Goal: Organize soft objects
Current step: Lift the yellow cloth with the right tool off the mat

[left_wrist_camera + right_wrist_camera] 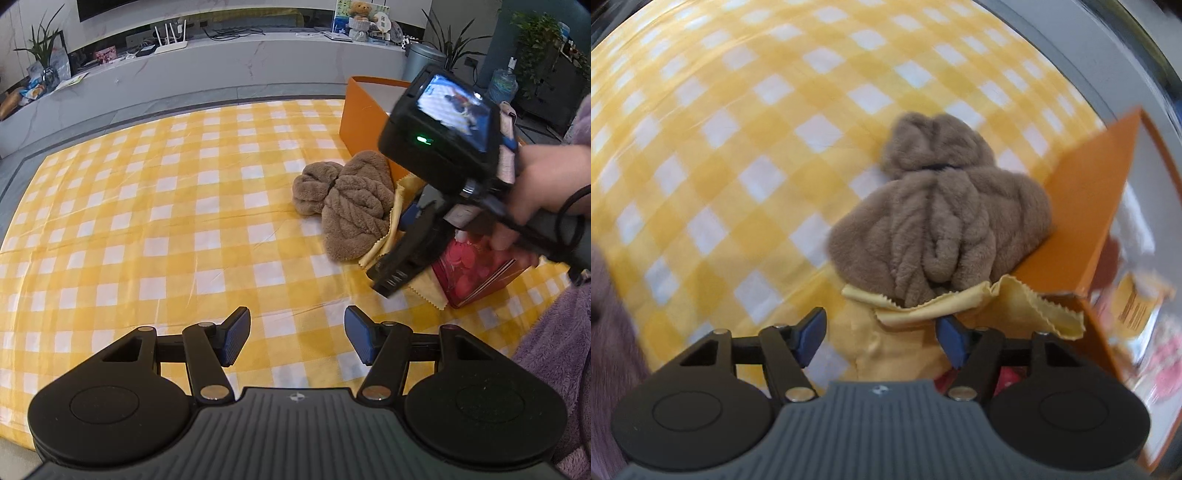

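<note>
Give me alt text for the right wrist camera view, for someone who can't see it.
The right gripper points down with its jaws open over a yellow cloth lying partly under a bunched brown fleece. Both rest on a yellow-and-white checked tablecloth, beside an orange box at the right.

One brown plush bundle, one yellow cloth, one orange box.

We wear a fuzzy lilac sleeve. Each gripper, left gripper and right gripper, has black linkage arms, silver pivot screws, blue ribbed pads and a grey ribbed housing.
</note>
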Demonstrator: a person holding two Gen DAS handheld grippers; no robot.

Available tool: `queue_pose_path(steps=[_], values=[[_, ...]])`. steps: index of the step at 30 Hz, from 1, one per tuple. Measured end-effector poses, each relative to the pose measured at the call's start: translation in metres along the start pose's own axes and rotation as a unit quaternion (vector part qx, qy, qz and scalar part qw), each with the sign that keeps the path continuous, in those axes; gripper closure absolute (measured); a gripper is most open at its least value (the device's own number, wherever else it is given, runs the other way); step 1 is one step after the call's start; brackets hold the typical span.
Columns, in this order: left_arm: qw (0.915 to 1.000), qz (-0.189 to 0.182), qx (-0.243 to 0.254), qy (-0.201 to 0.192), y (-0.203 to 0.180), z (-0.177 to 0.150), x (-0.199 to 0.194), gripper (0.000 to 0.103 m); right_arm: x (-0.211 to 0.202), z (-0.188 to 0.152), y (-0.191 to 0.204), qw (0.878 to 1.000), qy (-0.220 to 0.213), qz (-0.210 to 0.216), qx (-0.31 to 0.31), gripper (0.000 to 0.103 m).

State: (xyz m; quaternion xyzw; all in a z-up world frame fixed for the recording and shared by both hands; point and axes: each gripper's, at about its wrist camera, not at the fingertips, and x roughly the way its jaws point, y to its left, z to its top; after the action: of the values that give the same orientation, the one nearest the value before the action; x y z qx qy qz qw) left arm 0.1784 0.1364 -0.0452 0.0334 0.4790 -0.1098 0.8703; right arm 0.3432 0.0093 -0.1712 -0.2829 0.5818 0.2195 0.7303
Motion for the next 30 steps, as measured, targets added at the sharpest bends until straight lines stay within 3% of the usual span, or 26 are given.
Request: queue_pose_path(steps=[4, 9, 10, 14, 19, 30], values=[[1.0, -0.002, 0.001, 0.0, 0.001, -0.001, 0.0, 0.033, 0.013, -0.001, -0.012, 0.996, 0.005, 0.026, 0.084, 0.041], [1.0, -0.003, 0.0, -0.001, 0.002, 0.0, 0.001, 0.033, 0.02, -0.006, -0.024, 0.988, -0.002, 0.052, 0.145, 0.053], [1.0, -0.003, 0.0, 0.0, 0.001, 0.0, 0.002, 0.033, 0.019, -0.007, -0.024, 0.988, -0.008, 0.053, 0.143, 0.058], [1.0, -0.004, 0.003, 0.002, -0.001, -0.001, 0.003, 0.033, 0.015, -0.009, -0.025, 0.991, -0.023, 0.044, 0.125, 0.101], [0.9999, -0.001, 0.01, 0.003, -0.003, 0.0, 0.003, 0.033, 0.01, -0.015, -0.023, 0.991, -0.038, 0.048, 0.115, 0.103], [0.9997, 0.002, 0.023, 0.004, -0.008, 0.005, 0.008, 0.033, -0.044, -0.034, -0.02, 0.992, -0.096, 0.051, 0.069, 0.103]])
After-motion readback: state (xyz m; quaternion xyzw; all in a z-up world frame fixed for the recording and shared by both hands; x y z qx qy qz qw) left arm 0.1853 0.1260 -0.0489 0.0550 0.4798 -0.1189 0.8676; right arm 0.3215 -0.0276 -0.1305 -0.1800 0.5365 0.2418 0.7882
